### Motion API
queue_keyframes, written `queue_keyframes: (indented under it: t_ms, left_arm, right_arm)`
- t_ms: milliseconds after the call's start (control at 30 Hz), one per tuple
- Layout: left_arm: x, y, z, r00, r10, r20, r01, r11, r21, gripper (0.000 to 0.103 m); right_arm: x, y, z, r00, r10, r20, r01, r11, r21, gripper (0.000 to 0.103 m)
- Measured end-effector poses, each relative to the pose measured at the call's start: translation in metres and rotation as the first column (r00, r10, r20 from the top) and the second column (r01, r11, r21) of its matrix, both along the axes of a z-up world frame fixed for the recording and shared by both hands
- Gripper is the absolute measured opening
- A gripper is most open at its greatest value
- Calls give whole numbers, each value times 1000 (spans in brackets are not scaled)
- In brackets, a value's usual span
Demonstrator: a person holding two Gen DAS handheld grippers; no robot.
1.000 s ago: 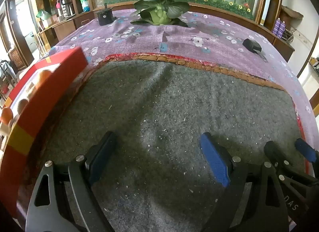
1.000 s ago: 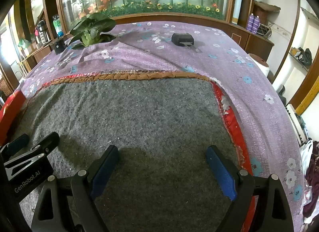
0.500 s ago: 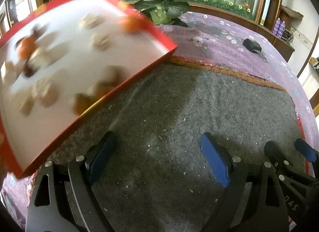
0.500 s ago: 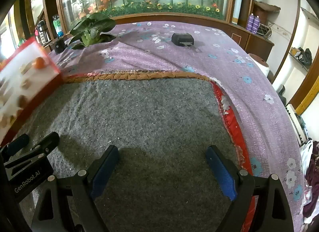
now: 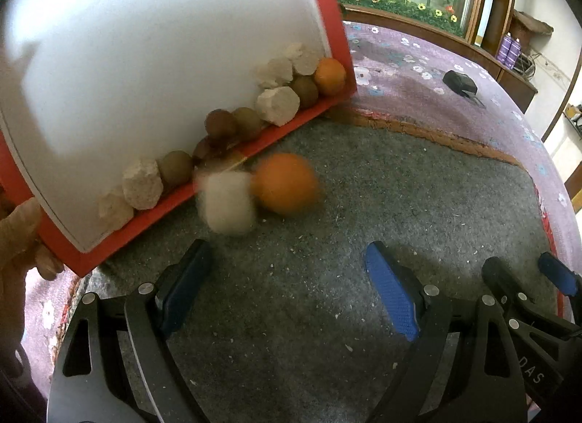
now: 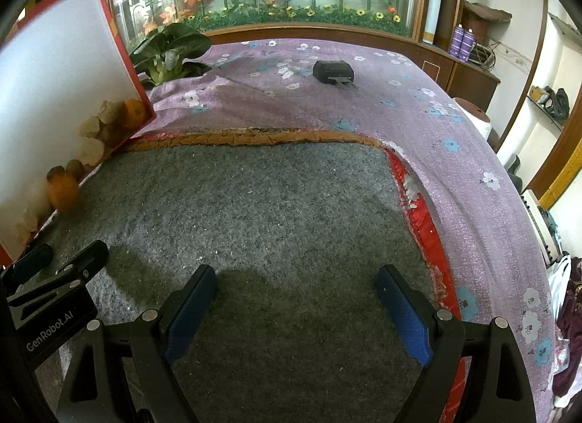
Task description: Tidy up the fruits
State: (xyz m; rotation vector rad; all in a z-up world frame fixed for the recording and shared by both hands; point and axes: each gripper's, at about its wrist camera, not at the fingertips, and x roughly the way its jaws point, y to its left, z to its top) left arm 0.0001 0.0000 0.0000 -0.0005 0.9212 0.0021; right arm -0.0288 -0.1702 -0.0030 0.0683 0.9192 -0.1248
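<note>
A: From the left wrist, what sits ahead of the left claw (image 5: 287, 284)?

B: A red-rimmed white tray (image 5: 152, 59), tilted steeply, up-left of the claw over the grey felt mat (image 5: 418, 204). Pale lumpy chunks (image 5: 278, 104), brown round fruits (image 5: 220, 123) and a small orange (image 5: 330, 76) crowd its lower rim. A blurred orange fruit (image 5: 285, 183) and a blurred pale chunk (image 5: 227, 203) are just past the left finger, off the tray. A bare hand (image 5: 18, 237) grips the tray's corner at far left.

A: And the claw?

B: Spread wide, holding nothing, low over the mat.

A: From the right wrist?

B: The tray (image 6: 54, 70) stands far left of the right claw (image 6: 294, 306); an orange fruit (image 6: 63, 188) sits at its foot. A black plug adapter (image 6: 333, 72) and a leafy green plant (image 6: 171, 54) lie beyond on the purple floral cloth (image 6: 418, 124). This claw also gapes wide, empty, level above the mat.
</note>
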Motion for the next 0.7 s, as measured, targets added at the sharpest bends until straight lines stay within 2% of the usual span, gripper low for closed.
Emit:
queue_keyframes:
  t_ms: [700]
  left_arm:
    - [-1,1,0,1000,-1,0,1,1000,1,88]
  right_arm:
    - [-1,1,0,1000,0,0,0,1000,0,90]
